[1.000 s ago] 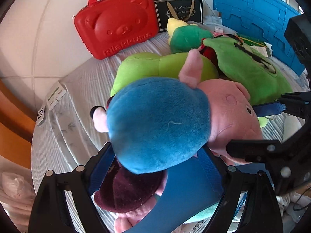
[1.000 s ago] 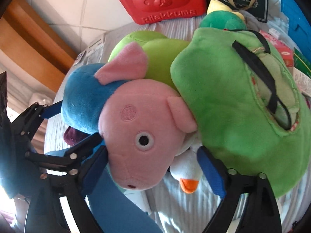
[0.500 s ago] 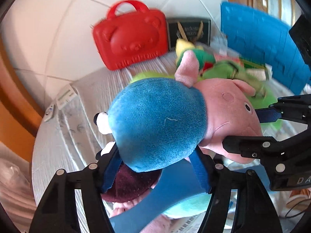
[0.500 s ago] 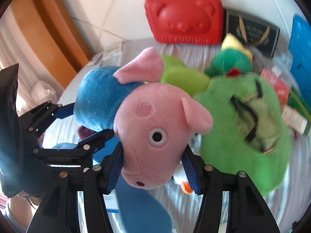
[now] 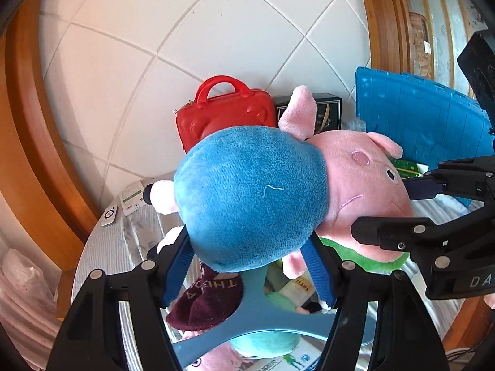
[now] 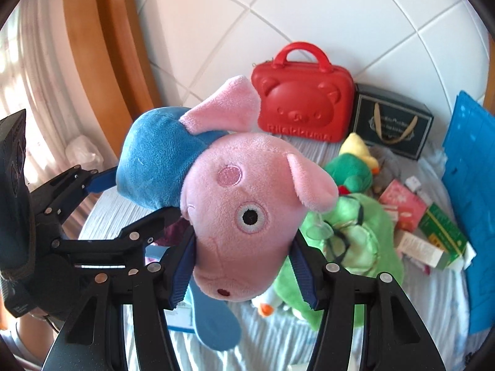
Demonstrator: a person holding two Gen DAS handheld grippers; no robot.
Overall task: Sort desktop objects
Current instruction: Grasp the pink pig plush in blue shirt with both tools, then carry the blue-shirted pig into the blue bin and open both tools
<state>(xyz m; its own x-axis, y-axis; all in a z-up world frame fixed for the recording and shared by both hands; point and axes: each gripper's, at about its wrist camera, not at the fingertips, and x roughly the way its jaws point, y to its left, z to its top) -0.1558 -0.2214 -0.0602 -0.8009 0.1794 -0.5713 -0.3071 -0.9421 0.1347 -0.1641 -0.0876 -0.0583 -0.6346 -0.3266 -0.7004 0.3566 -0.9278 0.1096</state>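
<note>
Fingers of left gripper [image 5: 249,273] pinching pig plush [image 5: 256,204] at its blue body; right gripper [image 6: 244,269] clamped on the pink head. Plush airborne, clear of the striped table [image 6: 433,324]. Sorting barely begun: green plush [image 6: 349,247], boxes [image 6: 433,235] unsorted around three o'clock.

Bright daylight, strong fisheye bending

Sharp throughout; the white tiled wall [image 6: 309,15] curves, corners vignette black, sunlit glare at left edge.

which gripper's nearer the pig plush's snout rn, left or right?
Right. The right gripper is clamped on the pig plush at its pink head, pads either side of the snout. The left gripper grips the blue body, farther back.
</note>
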